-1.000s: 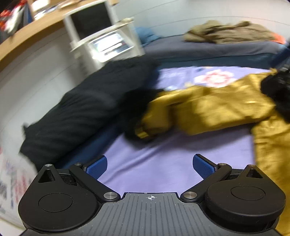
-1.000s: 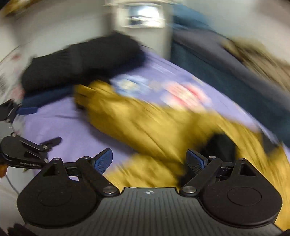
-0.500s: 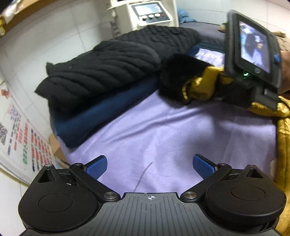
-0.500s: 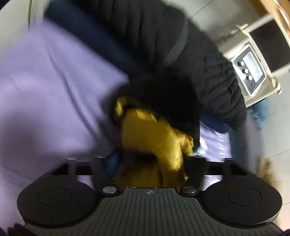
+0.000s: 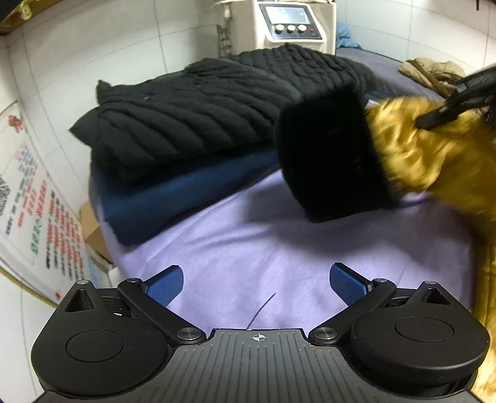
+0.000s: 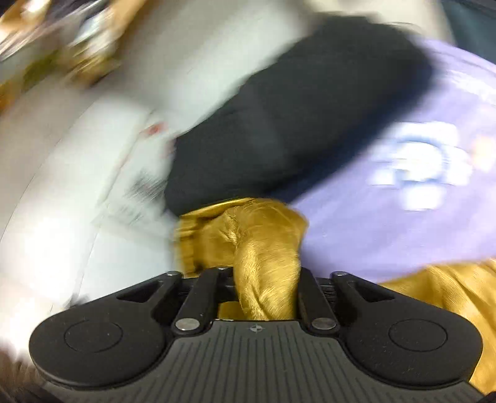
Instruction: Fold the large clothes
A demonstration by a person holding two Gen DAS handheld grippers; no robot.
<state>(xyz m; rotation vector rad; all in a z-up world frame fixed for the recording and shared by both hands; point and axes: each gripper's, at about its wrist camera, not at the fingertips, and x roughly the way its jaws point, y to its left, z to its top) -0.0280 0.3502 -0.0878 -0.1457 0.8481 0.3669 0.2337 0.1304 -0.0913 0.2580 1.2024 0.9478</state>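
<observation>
Clearly, in the left wrist view we see our left claw (image 5: 256,283) spread wide, its blue pads (image 5: 164,283) apart with nothing between them, hovering over the lavender sheet (image 5: 279,248) at the bottom of the frame. At the right edge, the gold garment (image 5: 434,155) hangs above the sheet, its black fur cuff (image 5: 328,155) at centre right, motion-blurred. In the upper middle, a black quilted coat (image 5: 198,108) lies folded on top of a dark blue garment (image 5: 186,192), with a beige machine (image 5: 291,24) behind them at the top. A tan garment (image 5: 431,73) lies at the upper right.

Only the right wrist view shows the grip itself: our right claw (image 6: 263,285) is pressed together on a bunched fold of the gold garment (image 6: 263,248) at bottom centre. That view is heavily blurred; the black cuff (image 6: 279,130) fills its middle.
</observation>
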